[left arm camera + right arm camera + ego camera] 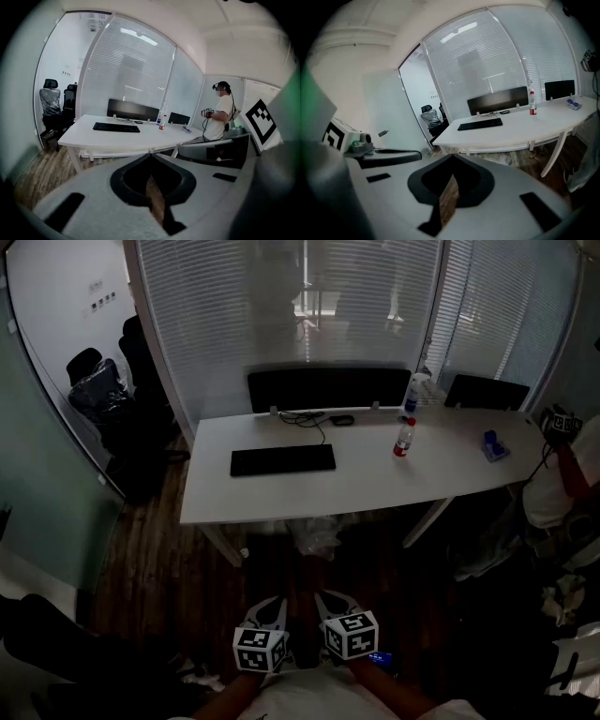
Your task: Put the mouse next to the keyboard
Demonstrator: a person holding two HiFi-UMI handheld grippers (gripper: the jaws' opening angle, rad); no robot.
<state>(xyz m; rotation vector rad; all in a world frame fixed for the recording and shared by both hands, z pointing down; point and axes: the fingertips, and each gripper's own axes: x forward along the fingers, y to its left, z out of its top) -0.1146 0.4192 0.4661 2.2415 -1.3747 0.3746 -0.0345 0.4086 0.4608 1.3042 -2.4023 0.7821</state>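
Presently, the left forearm [223,697] is drawn in low against the person's body, holding the left gripper [272,611] above the dark wood floor [169,568], well short of the white desk [375,488]; its own view shows the jaws brought fully together, tip against tip, with nothing between them. Just beside it, the right forearm [405,696] is tucked in alike, and the right gripper [331,604] points forward toward the desk, jaws likewise closed and empty. The two grippers sit side by side, their marker cubes close together. On the desk, the black keyboard [282,459] lies in the left half. The mouse [341,419] rests behind it and to its right, near the rear edge beside a loop of cable [302,418], apart from the keyboard. A bottle [403,439] stands upright further right
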